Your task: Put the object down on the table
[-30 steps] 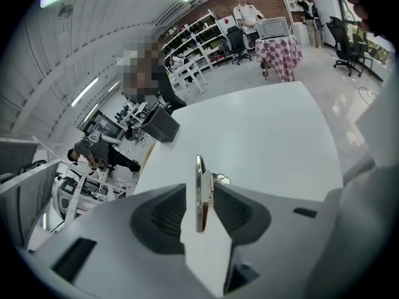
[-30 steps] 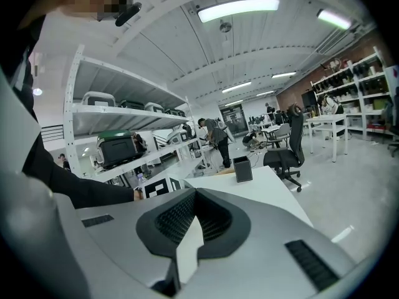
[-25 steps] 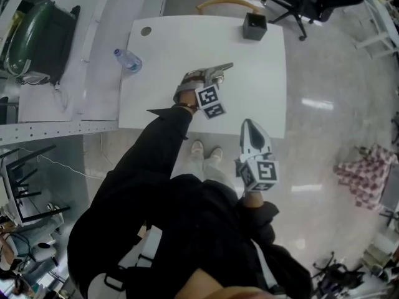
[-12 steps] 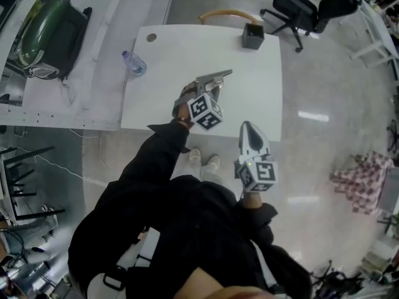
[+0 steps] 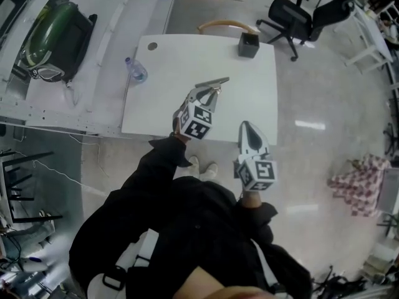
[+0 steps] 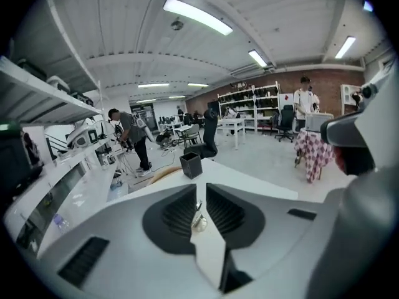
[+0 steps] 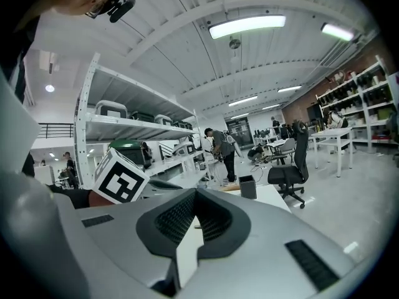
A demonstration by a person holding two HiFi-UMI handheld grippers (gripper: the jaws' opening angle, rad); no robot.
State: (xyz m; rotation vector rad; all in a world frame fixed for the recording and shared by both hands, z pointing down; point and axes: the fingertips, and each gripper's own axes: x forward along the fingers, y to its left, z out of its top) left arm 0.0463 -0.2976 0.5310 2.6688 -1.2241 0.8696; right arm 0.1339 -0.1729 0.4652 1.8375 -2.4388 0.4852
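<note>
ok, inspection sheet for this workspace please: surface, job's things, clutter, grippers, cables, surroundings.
surface: white table, round hole near its far left corner.
job's things: small shiny metal piece between the left gripper's jaws, over the table, not yet set down.
clutter: black box at the far edge; plastic bottle at the left edge.
grippers: left gripper jaws have just been closing, pads look to press on the piece; right gripper shut, nothing in it.
cables: white wire on the floor at left; none seen on the table.
surroundings: black office chair, green case on a side bench, checked cloth, people in the background.
</note>
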